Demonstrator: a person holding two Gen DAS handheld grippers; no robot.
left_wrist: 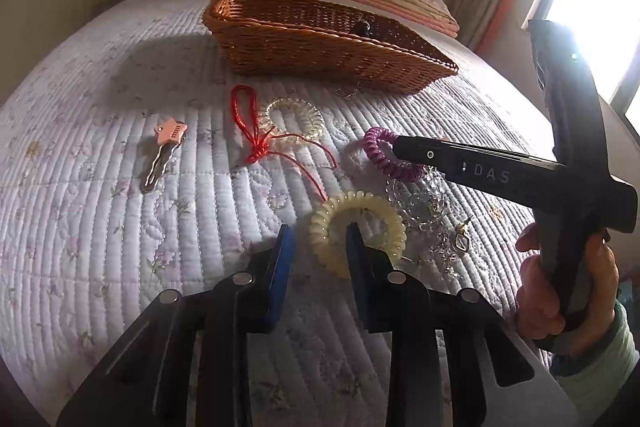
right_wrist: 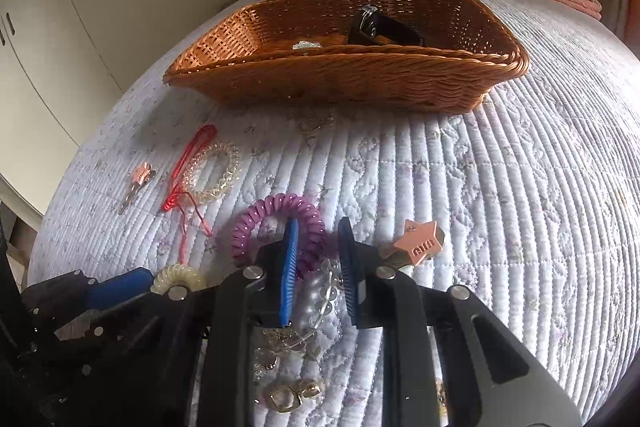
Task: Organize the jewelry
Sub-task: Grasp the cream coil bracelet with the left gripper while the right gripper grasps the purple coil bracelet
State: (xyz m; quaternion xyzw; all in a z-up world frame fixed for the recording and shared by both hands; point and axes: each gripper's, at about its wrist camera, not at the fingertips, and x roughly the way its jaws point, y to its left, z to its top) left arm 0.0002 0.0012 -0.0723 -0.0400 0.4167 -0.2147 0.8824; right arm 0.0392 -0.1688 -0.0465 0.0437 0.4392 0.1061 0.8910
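Quilted bed (left_wrist: 120, 227), basket (left_wrist: 320, 59) upper centre. Left gripper (left_wrist: 320, 247) narrowly astride cream coil (left_wrist: 356, 231), right gripper (right_wrist: 318, 255) narrowly astride purple coil (right_wrist: 276, 227); neither pinched. Next: pinch, lift to basket.

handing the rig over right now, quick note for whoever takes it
Left gripper: open, fingers straddling one side of the cream coil tie, not pinched.
Right gripper: open, straddling the purple coil tie.
Done: a dark item and a clear piece lie in the basket.
Left: both ties, red cord, clear bracelet, two star clips, bead strand on the quilt.
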